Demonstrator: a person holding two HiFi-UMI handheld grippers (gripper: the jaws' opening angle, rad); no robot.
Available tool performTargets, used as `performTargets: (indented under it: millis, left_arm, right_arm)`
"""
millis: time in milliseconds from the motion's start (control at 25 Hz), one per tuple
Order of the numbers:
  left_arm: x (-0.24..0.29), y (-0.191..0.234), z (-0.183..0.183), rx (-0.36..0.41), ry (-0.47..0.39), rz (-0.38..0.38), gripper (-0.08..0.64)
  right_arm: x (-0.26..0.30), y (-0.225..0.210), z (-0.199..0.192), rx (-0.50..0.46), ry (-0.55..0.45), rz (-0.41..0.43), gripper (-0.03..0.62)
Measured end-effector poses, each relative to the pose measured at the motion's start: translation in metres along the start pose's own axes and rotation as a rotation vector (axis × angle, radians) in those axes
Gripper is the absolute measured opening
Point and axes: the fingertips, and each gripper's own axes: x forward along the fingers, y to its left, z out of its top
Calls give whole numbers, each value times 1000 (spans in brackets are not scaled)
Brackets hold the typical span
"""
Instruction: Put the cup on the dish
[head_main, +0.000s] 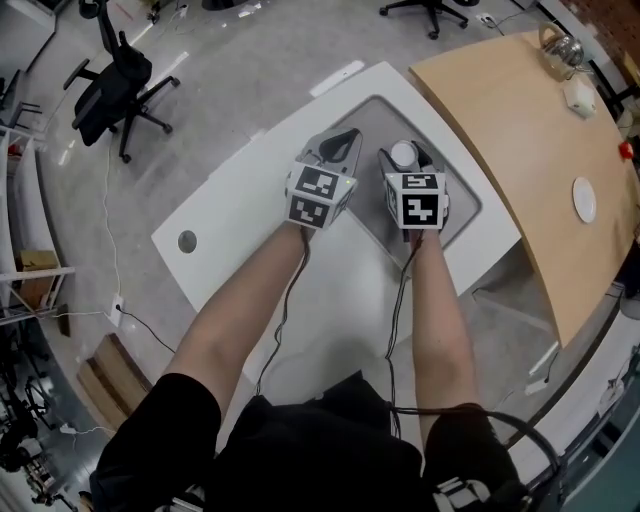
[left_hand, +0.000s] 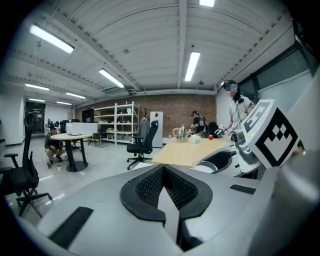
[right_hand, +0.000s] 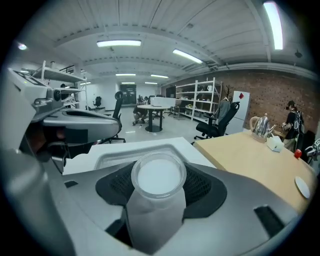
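A small translucent white cup (head_main: 403, 153) sits between the jaws of my right gripper (head_main: 406, 163), which is shut on it. In the right gripper view the cup (right_hand: 157, 192) stands upright with its round rim toward the camera. The white dish (head_main: 585, 199) lies on the wooden table (head_main: 520, 130) far to the right, also visible as a dish (right_hand: 301, 187) at the right edge of the right gripper view. My left gripper (head_main: 346, 139) hovers beside the right one, shut with nothing in it (left_hand: 165, 172).
Both grippers hang over a white table (head_main: 250, 220) with a grey recessed tray (head_main: 465, 215). A kettle (head_main: 560, 48), a white object (head_main: 579, 95) and a small red thing (head_main: 625, 150) stand on the wooden table. An office chair (head_main: 115, 85) is at the far left.
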Motion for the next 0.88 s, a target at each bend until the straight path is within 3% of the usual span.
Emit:
performTargets:
  millis: [200,480,720,880]
  left_arm:
    - [7,3,-20,-19,33,-14,5]
    - [-7,-5,-32,-37,52,-11,3]
    - [-55,-6,9,-32,6,5,3]
    - [-124,-15,66,-31,-83,13,5]
  right_arm:
    - [17,6,-31,40,49,15,256]
    - [17,12,-31,67,27,57,256]
    - [-41,4,25,77,-112,53,258]
    - [-147,17,97,82,-371,38,255]
